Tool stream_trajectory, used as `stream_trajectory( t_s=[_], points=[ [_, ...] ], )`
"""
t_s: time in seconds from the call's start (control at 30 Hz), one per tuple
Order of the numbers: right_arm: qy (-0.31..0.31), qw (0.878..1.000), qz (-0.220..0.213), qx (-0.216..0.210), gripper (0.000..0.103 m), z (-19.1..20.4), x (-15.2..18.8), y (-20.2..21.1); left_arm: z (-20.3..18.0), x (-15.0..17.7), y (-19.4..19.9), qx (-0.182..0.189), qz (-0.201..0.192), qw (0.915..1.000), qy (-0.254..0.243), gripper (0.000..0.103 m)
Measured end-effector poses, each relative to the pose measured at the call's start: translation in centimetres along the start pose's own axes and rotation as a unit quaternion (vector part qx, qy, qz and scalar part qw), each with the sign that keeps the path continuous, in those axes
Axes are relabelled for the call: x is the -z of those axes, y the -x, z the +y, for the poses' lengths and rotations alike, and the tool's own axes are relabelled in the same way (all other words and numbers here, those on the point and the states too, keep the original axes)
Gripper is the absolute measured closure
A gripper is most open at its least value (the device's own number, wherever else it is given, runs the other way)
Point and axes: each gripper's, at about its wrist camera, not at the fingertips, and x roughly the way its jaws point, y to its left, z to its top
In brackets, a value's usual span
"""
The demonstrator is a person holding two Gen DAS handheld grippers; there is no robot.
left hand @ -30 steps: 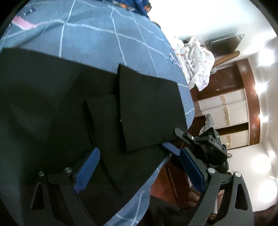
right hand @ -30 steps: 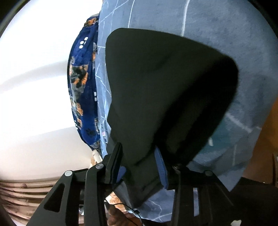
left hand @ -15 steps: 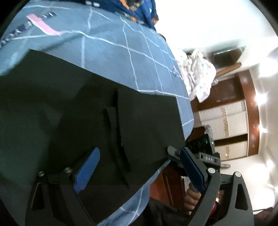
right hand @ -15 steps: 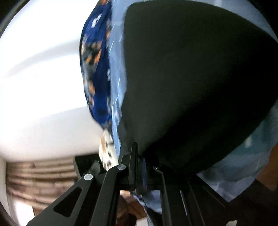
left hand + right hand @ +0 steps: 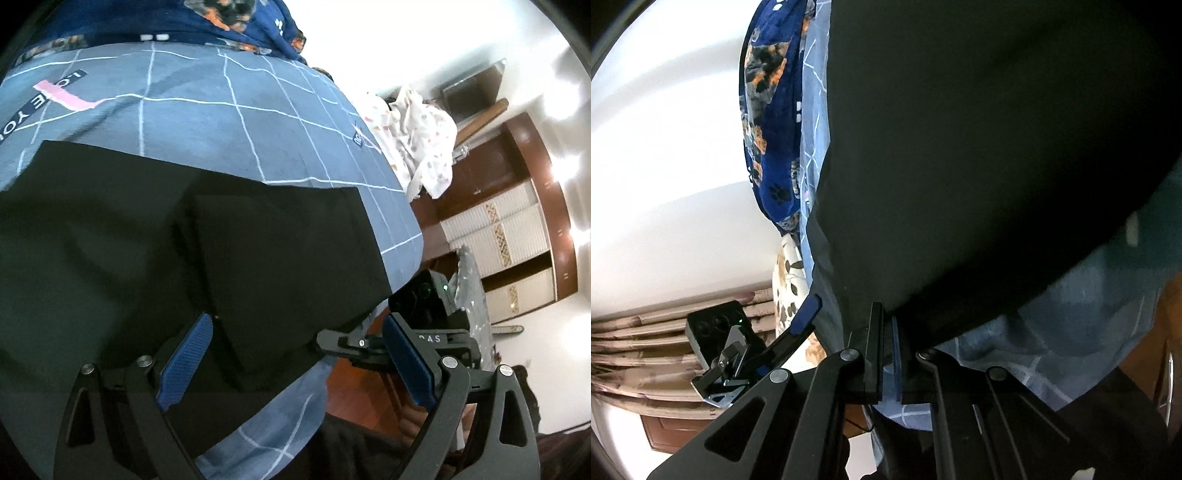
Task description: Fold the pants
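While lying flat on the bedspread (image 5: 258,122), the black pants (image 5: 147,251) run left-right.

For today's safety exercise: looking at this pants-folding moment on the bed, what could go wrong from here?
1. The right gripper pinches only the edge of the black pants; a quick pull might slip it free.
2. The left gripper is open and empty, so a one-sided lift could skew the fold.
3. The blue sheet could get dragged along.
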Motion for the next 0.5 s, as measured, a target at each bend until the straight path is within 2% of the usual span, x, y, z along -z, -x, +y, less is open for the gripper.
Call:
stream_trajectory(
  t_s=[0.33,0.43,0.5],
  points=[
    [0.001,1.0,0.017,0.0,0.099,-0.2,0.8,-0.2,-0.4,-0.3,1.0,-0.017,-0.032,0.9993,0.005,0.01],
    [0.025,0.999,0.037,-0.005,0.097,0.5,1.3,0.5,-1.3,-0.7,0.2,-0.024,-0.032,0.999,-0.022,0.01],
    [0.051,0.998,0.03,-0.019,0.096,1.6,1.2,2.6,-1.5,-0.8,-0.5,-0.031,-0.033,0.9985,-0.03,0.01]
  ],
)
